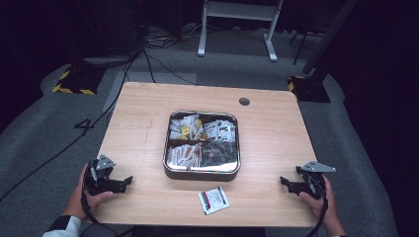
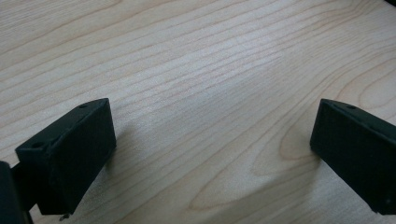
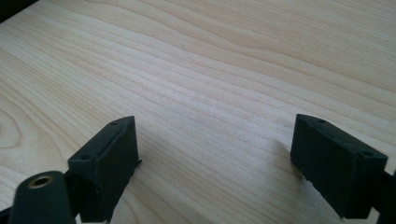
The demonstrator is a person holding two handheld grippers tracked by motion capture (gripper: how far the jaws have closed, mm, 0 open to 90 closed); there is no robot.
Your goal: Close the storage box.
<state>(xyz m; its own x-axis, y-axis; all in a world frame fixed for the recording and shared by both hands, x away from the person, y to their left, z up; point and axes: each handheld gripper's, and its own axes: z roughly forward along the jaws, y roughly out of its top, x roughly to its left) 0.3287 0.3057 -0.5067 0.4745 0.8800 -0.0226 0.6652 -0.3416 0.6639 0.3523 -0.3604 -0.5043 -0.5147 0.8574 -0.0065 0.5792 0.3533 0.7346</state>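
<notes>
High view: a red-and-white packet [image 1: 214,200] (print too small to read) lies on the worktop [image 1: 267,138] between left gripper [image 1: 126,181] and right gripper [image 1: 285,181], both jaws spread wide, empty.

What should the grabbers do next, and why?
Probably move the right gripper toward the loose packet on the table. Both grippers rest open and hold nothing; the packet lies alone in front of the tray of packets.

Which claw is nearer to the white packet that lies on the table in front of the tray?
Right, but only slightly. The right claw sits to the right of the white packet; the left claw sits to its left, a little farther. Both rest open on the table.
</notes>
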